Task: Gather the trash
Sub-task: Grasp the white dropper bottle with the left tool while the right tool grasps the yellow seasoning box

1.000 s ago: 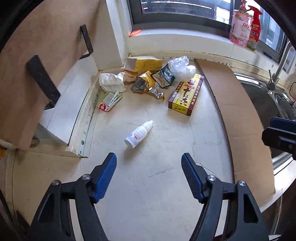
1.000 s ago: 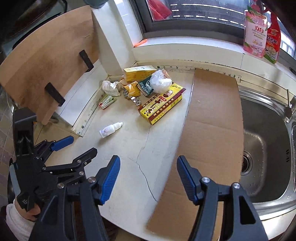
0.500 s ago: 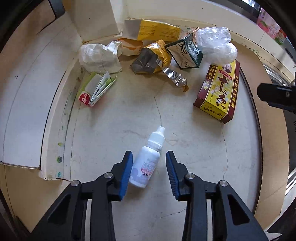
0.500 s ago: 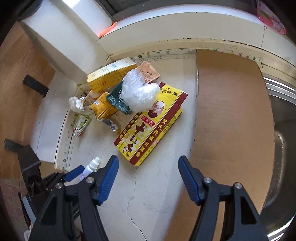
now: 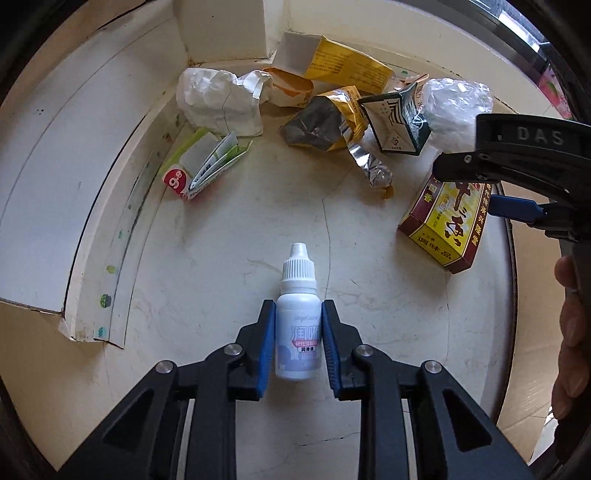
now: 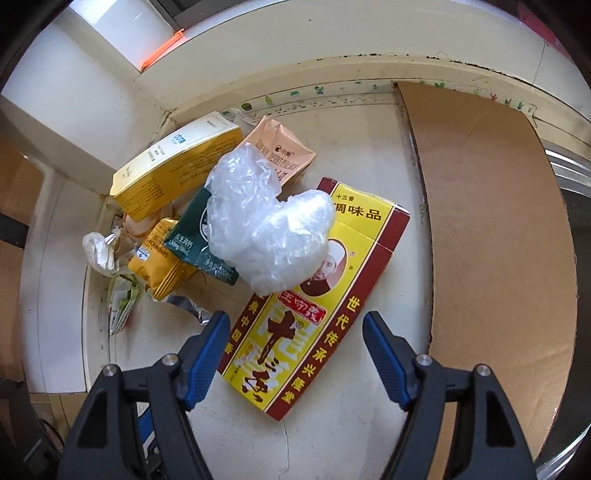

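Note:
A small white dropper bottle (image 5: 298, 332) lies on the pale counter. My left gripper (image 5: 298, 308) is closing on it, its blue pads against both sides of the body. My right gripper (image 6: 296, 319) is opening wide over the near end of a yellow and red seasoning box (image 6: 325, 332); its pads stand apart from the box. A crumpled clear plastic bag (image 6: 266, 229) rests on the box's far end. Behind lie a yellow carton (image 6: 173, 166), a dark green carton (image 6: 192, 236), a yellow foil wrapper (image 5: 328, 118), crumpled white paper (image 5: 218, 99) and a small green and white box (image 5: 199, 166).
A brown cardboard sheet (image 6: 491, 221) covers the counter on the right, with a sink rim (image 6: 569, 177) beyond it. A raised white ledge (image 5: 55, 184) and a wall pillar (image 5: 221, 29) bound the left and back. A person's hand (image 5: 570, 332) holds the right gripper.
Both grippers came down toward the counter. The left one moved over the dropper bottle and closed around it. The right one moved over the seasoning box and widened.

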`<state>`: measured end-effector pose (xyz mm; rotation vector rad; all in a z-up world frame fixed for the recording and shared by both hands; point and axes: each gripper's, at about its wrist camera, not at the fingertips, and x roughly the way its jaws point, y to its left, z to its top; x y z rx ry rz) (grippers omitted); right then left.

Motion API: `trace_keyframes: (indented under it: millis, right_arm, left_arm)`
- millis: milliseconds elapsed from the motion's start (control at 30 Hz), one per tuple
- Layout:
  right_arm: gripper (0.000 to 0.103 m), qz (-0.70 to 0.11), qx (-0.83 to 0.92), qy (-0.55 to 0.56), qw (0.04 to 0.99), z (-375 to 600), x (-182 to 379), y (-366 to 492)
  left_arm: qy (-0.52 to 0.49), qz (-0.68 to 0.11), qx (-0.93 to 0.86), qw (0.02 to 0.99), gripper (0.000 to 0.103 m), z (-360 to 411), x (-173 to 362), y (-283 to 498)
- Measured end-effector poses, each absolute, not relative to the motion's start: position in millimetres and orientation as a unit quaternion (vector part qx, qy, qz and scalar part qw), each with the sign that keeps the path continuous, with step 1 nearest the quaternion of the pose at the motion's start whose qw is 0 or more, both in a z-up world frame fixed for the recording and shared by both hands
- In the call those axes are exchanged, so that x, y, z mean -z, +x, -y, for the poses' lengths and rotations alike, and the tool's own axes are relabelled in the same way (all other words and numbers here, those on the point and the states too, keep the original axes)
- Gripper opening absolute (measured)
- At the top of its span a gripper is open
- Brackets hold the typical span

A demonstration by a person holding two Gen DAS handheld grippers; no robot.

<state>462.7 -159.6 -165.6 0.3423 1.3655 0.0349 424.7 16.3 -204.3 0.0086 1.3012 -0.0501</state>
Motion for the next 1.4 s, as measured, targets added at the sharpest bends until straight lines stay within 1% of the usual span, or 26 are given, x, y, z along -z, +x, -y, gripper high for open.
trace_keyframes:
  millis: [500, 533, 567, 633, 933, 1167, 1400]
  right_arm:
    - [0.075, -0.631, 0.017, 0.055, 0.774, 124, 178, 469]
    - [0.074, -0.629, 0.012, 0.053, 0.775, 123, 177, 468]
    - [0.068, -0.626, 0.011, 0.051, 0.778, 123, 176, 465]
    - [0.067, -0.621, 0.008, 0.047, 0.783, 124, 171, 457]
    - [0.060, -0.597, -0.024, 0.062, 0.799, 137, 135, 408]
    - [0.059, -0.579, -0.039, 0.074, 0.811, 149, 106, 351]
    - [0.059, -0.556, -0.049, 0.080, 0.826, 147, 85, 291]
  left_arm:
    - [-0.026, -0.578, -0.036, 0.814, 0.023, -34, 186, 413]
    - [-0.027, -0.578, -0.036, 0.815, 0.023, -35, 185, 414]
    - [-0.027, -0.578, -0.037, 0.815, 0.023, -35, 185, 413]
    - [-0.027, -0.575, -0.037, 0.817, 0.023, -33, 182, 410]
    - [-0.030, -0.562, -0.022, 0.826, 0.023, -15, 159, 381]
    - [-0.030, -0.549, -0.001, 0.835, 0.023, -10, 138, 338]
    - [-0.026, -0.539, 0.018, 0.842, 0.023, -23, 124, 287]
